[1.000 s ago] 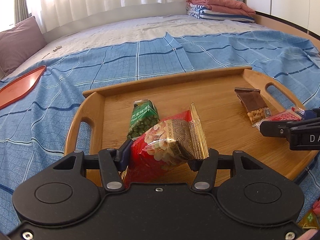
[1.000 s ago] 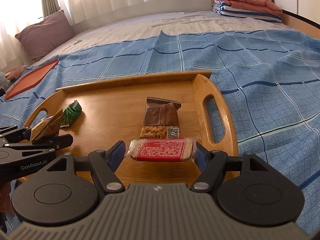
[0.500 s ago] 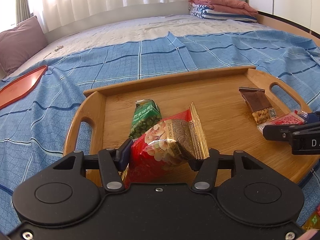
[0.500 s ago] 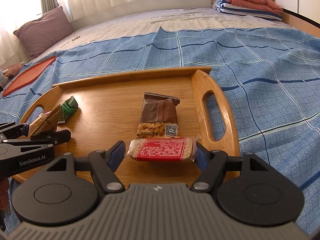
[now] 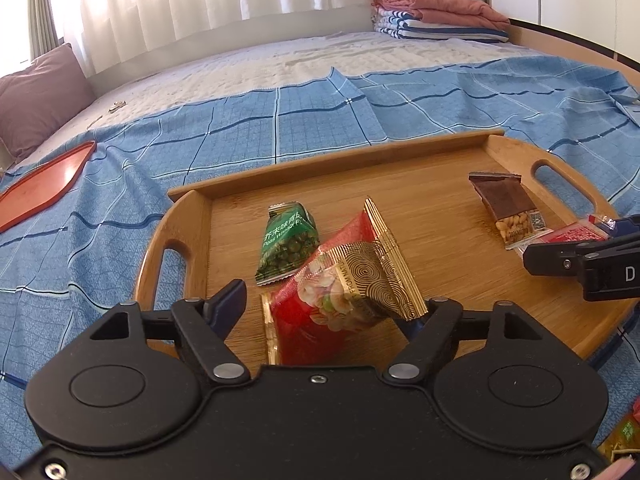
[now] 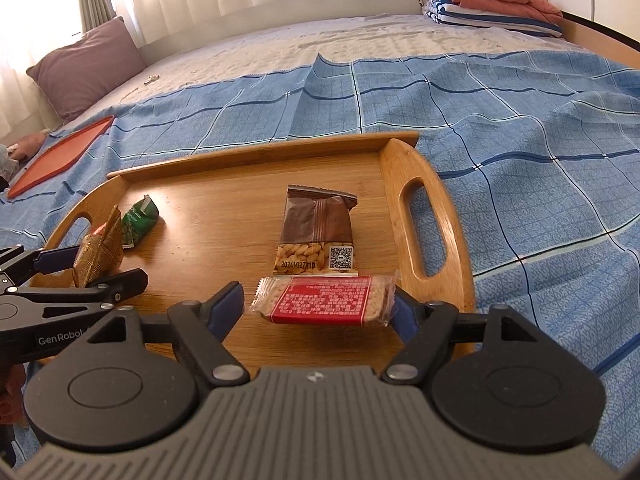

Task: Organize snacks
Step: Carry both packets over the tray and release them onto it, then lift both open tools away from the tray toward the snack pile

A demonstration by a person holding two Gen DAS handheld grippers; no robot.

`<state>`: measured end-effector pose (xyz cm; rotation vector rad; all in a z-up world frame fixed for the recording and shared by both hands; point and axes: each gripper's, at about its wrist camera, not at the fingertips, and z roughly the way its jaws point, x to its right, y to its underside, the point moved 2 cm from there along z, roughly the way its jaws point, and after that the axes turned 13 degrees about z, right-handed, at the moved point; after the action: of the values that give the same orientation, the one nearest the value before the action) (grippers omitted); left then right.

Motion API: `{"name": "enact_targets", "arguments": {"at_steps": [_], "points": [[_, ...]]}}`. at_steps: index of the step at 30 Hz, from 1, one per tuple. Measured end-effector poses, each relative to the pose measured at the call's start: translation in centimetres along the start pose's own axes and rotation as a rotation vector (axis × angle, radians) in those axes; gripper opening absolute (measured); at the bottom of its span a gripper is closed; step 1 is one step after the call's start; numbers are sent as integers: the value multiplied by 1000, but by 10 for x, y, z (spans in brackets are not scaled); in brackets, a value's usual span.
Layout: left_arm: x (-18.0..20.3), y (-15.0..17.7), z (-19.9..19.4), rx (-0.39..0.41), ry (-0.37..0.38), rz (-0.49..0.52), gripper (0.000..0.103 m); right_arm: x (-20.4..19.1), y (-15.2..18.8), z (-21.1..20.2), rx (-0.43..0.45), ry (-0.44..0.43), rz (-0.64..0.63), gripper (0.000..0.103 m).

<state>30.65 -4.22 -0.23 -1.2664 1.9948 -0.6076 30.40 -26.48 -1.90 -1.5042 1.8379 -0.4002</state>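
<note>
**Both tools spread over the tray, packets let go**

The bed [image 6: 500, 128], under its blue checked sheet, carried everything, and I had set the wooden tray [image 6: 424, 216] on it as the one place to gather the snacks; its raised rim and handles would keep loose packets from sliding onto the cloth. Two packets lay flat on the tray floor, well apart: the brown peanut packet [image 6: 318, 236] towards the right handle and the green pea packet [image 5: 286, 246] towards the left one, so each side had its own.

I held my left tool [image 5: 332, 304] low over the near left part of the tray, level, pointing across it. Its jaws stood spread, and the red and gold nut packet [image 5: 344, 292] sat between them, leaning on the right finger only, with a clear gap at the left, just in front of the pea packet. I judged it released there, though propped and not yet flat.

My right tool [image 6: 318, 308] hovered likewise at the near right edge, jaws parted. The red cracker packet [image 6: 324, 300] lay between them, just in front of the peanuts, with a gap at the left finger.
</note>
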Motion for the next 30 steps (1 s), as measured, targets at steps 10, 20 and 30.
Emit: {"name": "enact_targets", "arguments": {"at_steps": [10, 20, 30], "points": [[1, 2, -33, 14, -3, 27, 89, -5, 2, -23, 29, -2, -9, 90], [-8, 12, -85, 48, -4, 10, 95, -21, 7, -66, 71, -8, -52, 95], [-10, 37, -135, 54, -18, 11, 97, -33, 28, -115, 115, -19, -83, 100]]}}
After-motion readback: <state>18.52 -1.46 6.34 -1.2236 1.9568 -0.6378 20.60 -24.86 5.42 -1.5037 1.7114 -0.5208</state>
